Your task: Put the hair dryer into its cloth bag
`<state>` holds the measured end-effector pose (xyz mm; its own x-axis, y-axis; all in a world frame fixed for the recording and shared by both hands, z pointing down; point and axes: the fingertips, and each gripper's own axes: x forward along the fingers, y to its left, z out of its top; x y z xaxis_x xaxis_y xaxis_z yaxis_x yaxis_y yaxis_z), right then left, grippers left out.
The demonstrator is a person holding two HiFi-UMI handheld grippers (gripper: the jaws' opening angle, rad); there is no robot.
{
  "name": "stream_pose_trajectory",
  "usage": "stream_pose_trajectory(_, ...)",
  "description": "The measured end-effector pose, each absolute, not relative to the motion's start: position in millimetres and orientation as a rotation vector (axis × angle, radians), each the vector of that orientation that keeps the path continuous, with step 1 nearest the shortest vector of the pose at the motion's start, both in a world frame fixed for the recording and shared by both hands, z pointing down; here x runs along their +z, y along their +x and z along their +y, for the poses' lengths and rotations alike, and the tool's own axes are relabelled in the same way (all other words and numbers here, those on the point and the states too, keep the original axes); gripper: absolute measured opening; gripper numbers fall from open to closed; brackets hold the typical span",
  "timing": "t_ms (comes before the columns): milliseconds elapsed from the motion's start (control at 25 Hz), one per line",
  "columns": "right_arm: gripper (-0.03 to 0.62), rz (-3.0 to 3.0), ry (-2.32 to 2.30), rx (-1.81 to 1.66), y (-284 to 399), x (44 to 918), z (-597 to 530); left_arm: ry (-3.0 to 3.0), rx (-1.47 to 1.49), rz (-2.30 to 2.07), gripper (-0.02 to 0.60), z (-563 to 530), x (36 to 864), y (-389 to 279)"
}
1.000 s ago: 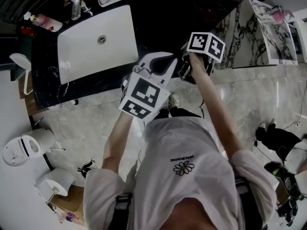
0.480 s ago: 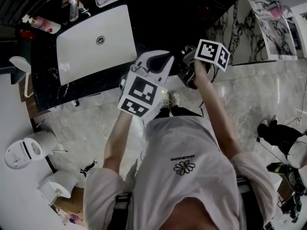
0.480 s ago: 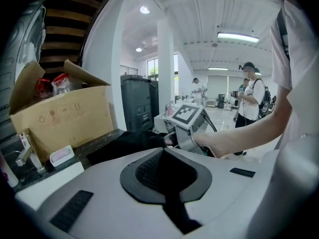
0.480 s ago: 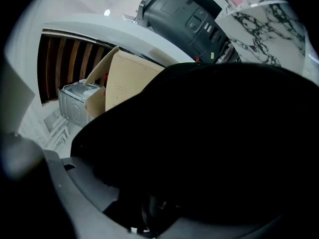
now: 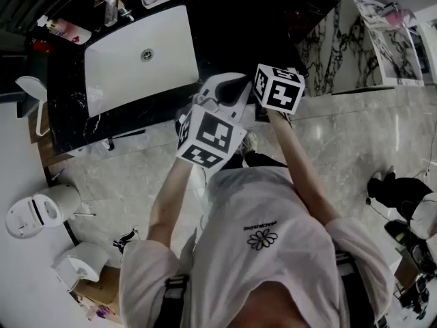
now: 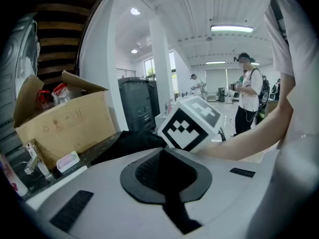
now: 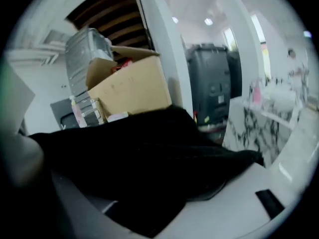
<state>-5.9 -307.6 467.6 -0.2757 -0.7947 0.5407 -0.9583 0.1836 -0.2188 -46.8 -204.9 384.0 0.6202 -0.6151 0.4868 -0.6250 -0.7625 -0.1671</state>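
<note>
One daisy logo (image 5: 262,238), shirt print (image 5: 259,225) unreadable, black cloth bag (image 7: 149,168)

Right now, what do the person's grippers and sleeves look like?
The left gripper has a white shell with a dark grey recess. The right gripper is white too. Each carries a cube with black-and-white square markers. The person wears a white short-sleeved T-shirt.

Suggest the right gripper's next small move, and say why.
Probably draw the right gripper back, clear of the black cloth bag. Its jaws have just been opening and stand wide, with the cloth lying loose between them, so the release looks done.
</note>
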Motion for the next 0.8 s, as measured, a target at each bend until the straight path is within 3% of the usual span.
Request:
stream_pose_trajectory(120,0.293,-2.205,1.676,0.54,4,447,-311,2.82,0.795,-1.076,0.017,-206,379,-48)
stream_pose_trajectory(800,0.293,-2.141,1.68,0.618,65,464,-246,2.848,1.031,-0.847,0.017,-185,430,-13)
